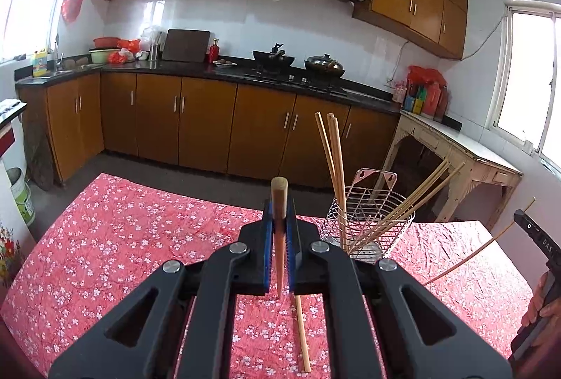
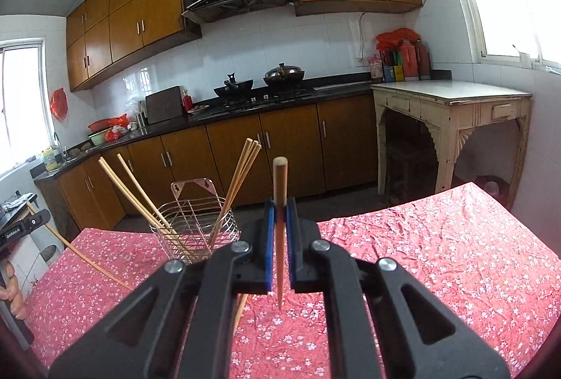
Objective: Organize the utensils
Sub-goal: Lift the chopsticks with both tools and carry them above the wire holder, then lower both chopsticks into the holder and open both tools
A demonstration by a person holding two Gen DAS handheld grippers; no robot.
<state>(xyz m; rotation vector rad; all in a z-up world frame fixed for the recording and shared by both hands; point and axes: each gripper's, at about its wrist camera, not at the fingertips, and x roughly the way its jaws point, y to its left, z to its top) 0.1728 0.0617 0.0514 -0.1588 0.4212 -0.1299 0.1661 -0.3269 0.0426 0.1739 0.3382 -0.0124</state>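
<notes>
A wire utensil holder (image 1: pixel 368 224) stands on the red floral tablecloth (image 1: pixel 140 238) with several wooden chopsticks (image 1: pixel 333 161) leaning in it. My left gripper (image 1: pixel 279 221) is shut on a wooden chopstick (image 1: pixel 279 203), held upright, left of the holder. One loose chopstick (image 1: pixel 302 333) lies on the cloth under the gripper. In the right wrist view my right gripper (image 2: pixel 279 221) is shut on another chopstick (image 2: pixel 279 189), right of the holder (image 2: pixel 196 224). The right gripper's chopstick also shows in the left wrist view (image 1: pixel 484 245). The left gripper's body (image 2: pixel 24 228) shows at the right wrist view's left edge.
Brown kitchen cabinets and a black counter (image 1: pixel 210 70) with woks run behind the table. A worn white side table (image 2: pixel 452 101) stands at the right by a window. A bucket (image 1: pixel 21 196) sits on the floor at the left.
</notes>
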